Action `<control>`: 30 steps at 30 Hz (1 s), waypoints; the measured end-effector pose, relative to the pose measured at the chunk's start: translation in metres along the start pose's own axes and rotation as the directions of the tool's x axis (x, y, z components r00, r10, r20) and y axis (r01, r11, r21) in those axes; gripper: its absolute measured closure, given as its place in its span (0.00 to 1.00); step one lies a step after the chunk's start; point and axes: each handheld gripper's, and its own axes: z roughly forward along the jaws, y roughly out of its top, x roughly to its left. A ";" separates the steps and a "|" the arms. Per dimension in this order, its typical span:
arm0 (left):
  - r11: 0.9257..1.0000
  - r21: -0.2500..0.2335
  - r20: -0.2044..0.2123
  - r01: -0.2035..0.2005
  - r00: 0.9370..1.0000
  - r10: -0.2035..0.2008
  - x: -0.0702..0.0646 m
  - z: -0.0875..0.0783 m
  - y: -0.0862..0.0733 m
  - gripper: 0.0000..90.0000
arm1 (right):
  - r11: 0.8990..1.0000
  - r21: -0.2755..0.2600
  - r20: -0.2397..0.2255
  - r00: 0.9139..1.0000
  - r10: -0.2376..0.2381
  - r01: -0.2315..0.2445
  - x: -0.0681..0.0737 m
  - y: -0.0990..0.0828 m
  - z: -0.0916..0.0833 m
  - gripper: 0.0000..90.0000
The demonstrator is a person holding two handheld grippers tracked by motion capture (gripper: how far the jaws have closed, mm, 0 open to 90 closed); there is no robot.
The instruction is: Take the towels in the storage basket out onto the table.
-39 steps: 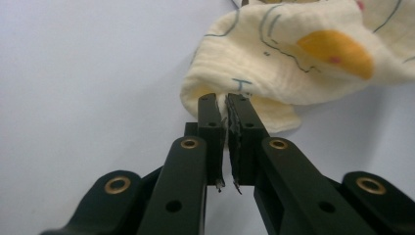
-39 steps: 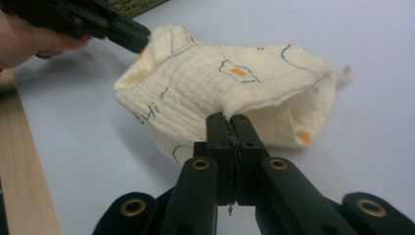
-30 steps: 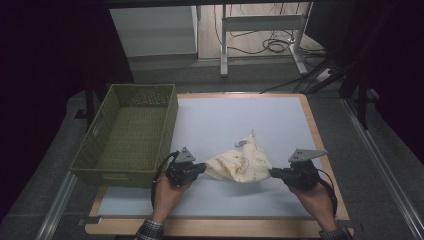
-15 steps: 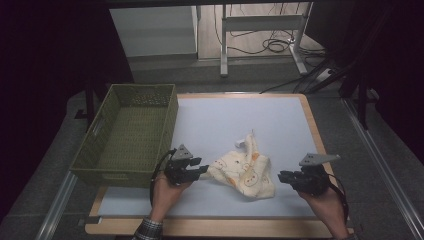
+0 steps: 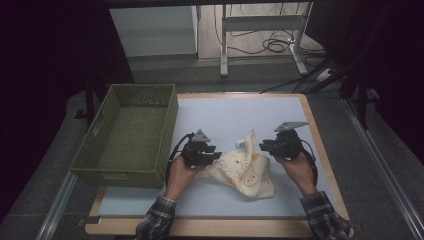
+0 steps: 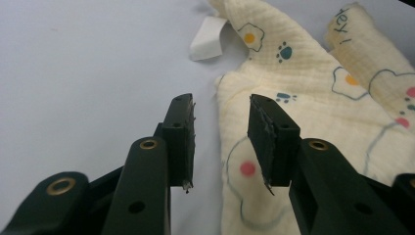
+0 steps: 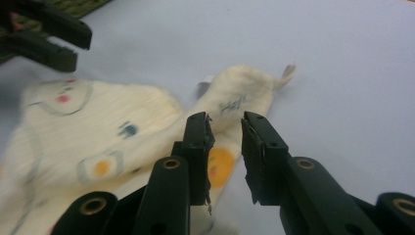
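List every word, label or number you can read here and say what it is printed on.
"ey !": end of a word printed on the folded edge of the yellow cloth, its start cut off in the left gripper view.
White tag on the cloth: no print can be made out.
Cloth print in the right gripper view: too blurred to read.

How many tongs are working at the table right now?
2. The left tongs sit at the left edge of the yellow cloth, beside the green basket. The right tongs are at the cloth's upper right edge. Both are open, holding nothing.
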 end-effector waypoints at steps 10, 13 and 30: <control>0.993 0.117 0.060 -0.026 0.998 0.019 -0.007 0.047 0.007 0.67 | 0.993 0.107 0.025 0.999 0.044 -0.046 -0.015 -0.005 0.058 0.69; 0.989 0.145 0.048 -0.039 0.998 0.033 -0.011 0.053 0.006 0.87 | 0.994 0.109 0.055 0.998 0.007 -0.013 -0.009 -0.011 0.064 0.81; 0.990 -0.064 -0.179 -0.124 0.978 0.111 0.008 -0.014 0.056 0.91 | 0.999 -0.048 0.119 0.993 0.016 -0.010 -0.031 0.017 -0.009 0.99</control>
